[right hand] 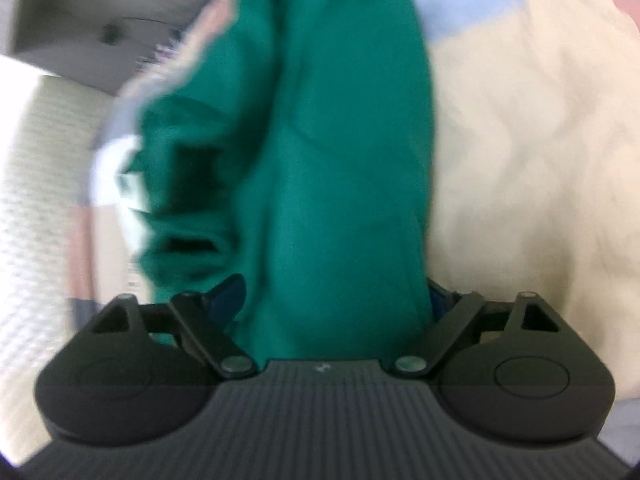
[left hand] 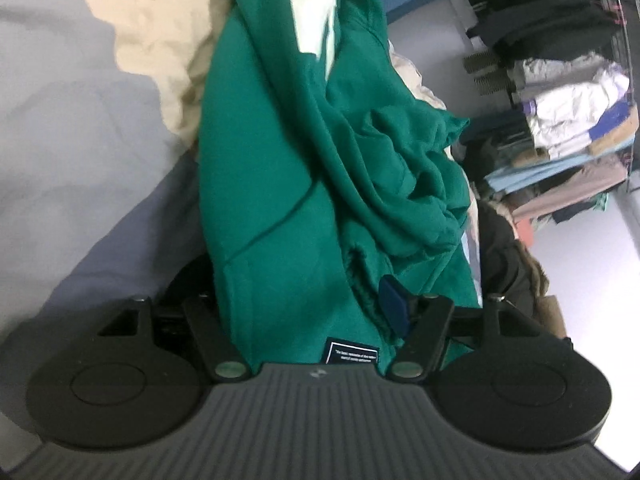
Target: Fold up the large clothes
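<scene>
We see the green garment point(left hand: 304, 184) bunched between the left gripper's point(left hand: 312, 312) jaws, blocking straight ahead. Left of the garment, open grey sheet point(left hand: 60, 128) gives free passage. Right of it, stacked clothes point(left hand: 560, 128) crowd in. Behind it, cream fabric point(left hand: 160, 40) lies rumpled.

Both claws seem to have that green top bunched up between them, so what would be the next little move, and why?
Probably lower it onto the cream blanket and spread it flat. The green top hangs crumpled between the left claw and right claw, too bunched to fold.
</scene>
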### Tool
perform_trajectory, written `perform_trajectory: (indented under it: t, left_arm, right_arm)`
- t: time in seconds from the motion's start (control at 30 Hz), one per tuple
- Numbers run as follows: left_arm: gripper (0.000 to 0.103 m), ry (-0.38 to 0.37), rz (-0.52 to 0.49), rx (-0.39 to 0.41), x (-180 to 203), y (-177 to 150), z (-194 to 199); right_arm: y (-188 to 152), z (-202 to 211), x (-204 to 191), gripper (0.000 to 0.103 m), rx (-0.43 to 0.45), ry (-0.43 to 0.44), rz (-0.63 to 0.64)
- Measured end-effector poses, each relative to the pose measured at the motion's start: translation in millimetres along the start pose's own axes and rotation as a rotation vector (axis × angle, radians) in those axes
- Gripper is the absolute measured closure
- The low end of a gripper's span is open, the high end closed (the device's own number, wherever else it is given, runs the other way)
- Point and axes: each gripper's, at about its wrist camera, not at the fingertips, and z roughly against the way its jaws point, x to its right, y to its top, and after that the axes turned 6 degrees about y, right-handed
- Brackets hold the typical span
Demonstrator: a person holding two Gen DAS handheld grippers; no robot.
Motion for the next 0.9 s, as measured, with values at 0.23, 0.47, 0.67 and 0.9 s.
perform_trajectory:
  t: [0.23,0.47,0.67,0.9]
  left_arm:
    - [0.082,0.053,-0.041,0.006,9,-3,-5]
    - [0.096,-0.088,0.041,0.08,3,-6,47]
    - [0.096,-0.206,0.081,0.108,4,-18,103]
    - [0.096,-0.286,0.057,0.126,27,-54,183]
  right_arm:
    - [-9,8,-28,0.063,0.035,-0.067,0.174]
    - [-13,62,-39,0.084,0.145,0.084,0.207]
    - [-28,111,-52,0.085,0.184,0.221,0.231]
    - [-69,175,-76,0.085,0.224,0.339,0.302]
